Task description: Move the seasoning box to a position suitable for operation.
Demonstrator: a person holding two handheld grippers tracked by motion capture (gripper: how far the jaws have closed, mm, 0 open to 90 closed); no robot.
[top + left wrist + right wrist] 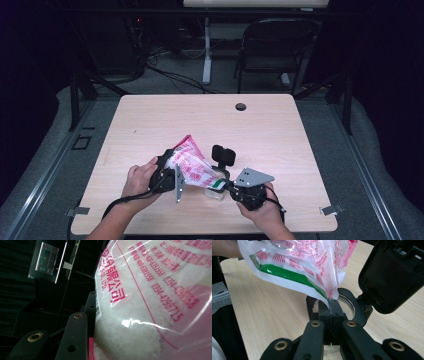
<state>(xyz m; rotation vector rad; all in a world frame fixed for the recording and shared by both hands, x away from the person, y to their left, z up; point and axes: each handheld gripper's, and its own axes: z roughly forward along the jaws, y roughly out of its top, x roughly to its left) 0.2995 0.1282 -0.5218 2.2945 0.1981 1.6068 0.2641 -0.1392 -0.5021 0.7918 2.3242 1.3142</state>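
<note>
Left gripper (167, 172) clamps fat end of clear plastic bag (192, 167) with red print and green stripe, full of white granules; bag tilts down toward right gripper (227, 186). Right gripper pressed together, pinching bag's lower corner (331, 300) just above small clear round jar (345, 305) on pale wooden desk (280, 145); jar's black hinged lid (393, 275) stands open beside gripper.

Step, judged: readying pour into jar. Next move likely needs corner opened and kept over jar mouth.

Readable on bag: "CO., LTD.", "400-6331558", "0394-4298715", Chinese characters.
</note>
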